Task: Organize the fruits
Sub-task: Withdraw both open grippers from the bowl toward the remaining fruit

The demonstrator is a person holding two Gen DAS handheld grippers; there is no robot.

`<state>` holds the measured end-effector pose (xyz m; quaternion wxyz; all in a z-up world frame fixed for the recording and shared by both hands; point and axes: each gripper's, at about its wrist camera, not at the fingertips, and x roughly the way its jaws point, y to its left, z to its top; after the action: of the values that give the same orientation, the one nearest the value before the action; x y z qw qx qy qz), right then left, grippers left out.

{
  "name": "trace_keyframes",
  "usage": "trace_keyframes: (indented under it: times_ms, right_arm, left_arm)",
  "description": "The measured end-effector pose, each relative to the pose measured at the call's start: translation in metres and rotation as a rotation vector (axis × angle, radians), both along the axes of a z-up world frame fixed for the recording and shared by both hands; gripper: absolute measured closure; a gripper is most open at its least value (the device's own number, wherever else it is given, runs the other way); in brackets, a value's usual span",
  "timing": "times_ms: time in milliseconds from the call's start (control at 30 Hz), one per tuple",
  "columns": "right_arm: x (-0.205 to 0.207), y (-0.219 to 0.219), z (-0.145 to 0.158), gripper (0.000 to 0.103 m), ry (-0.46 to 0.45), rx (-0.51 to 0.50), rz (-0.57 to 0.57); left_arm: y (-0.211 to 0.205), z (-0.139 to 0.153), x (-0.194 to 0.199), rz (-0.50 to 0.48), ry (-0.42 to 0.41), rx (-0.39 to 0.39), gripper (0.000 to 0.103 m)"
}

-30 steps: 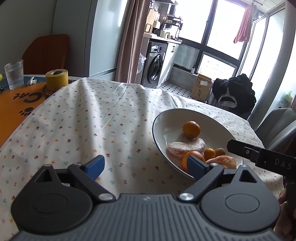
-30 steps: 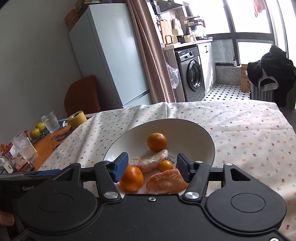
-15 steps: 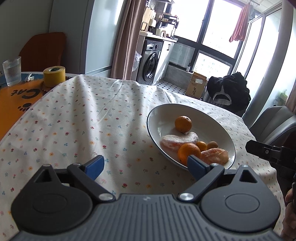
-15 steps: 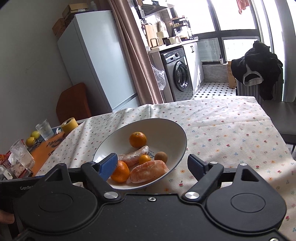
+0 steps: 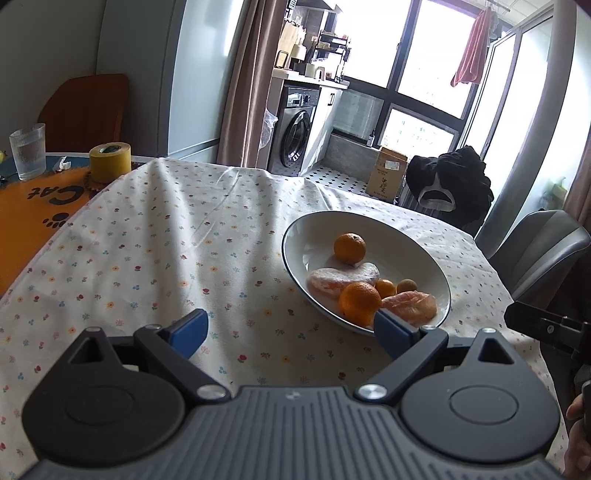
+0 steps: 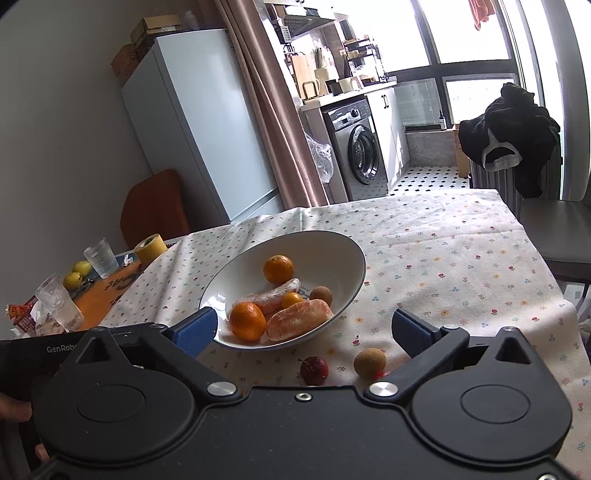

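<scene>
**Both grippers empty, fruit mostly in bowl**

My left gripper (image 5: 291,330) and right gripper (image 6: 304,328) hover with fingers wide, holding nothing. White bowl (image 6: 332,247) on the worktop (image 6: 461,258) holds oranges and peeled pieces. A red fruit (image 6: 314,370) and brown fruit (image 6: 369,363) lie just outside it.

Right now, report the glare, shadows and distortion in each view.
Left wrist view: windows blown out white; soft shadow bands cross the tablecloth; fisheye bows the window frames. Right wrist view: windows overexposed too; fridge leans from distortion; bowl and fruit stay sharp and evenly lit.
</scene>
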<state>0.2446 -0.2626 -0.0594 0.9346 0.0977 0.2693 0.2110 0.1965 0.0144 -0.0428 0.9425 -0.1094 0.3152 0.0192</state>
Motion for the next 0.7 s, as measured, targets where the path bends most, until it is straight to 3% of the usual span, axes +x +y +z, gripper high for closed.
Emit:
trace_keyframes:
  times_ms: [700]
  right_arm:
    - [-0.024, -0.032, -0.017, 0.000, 0.045, -0.030, -0.041]
  left_arm:
    - [-0.024, -0.019, -0.022, -0.071, 0.053, 0.007, 0.008]
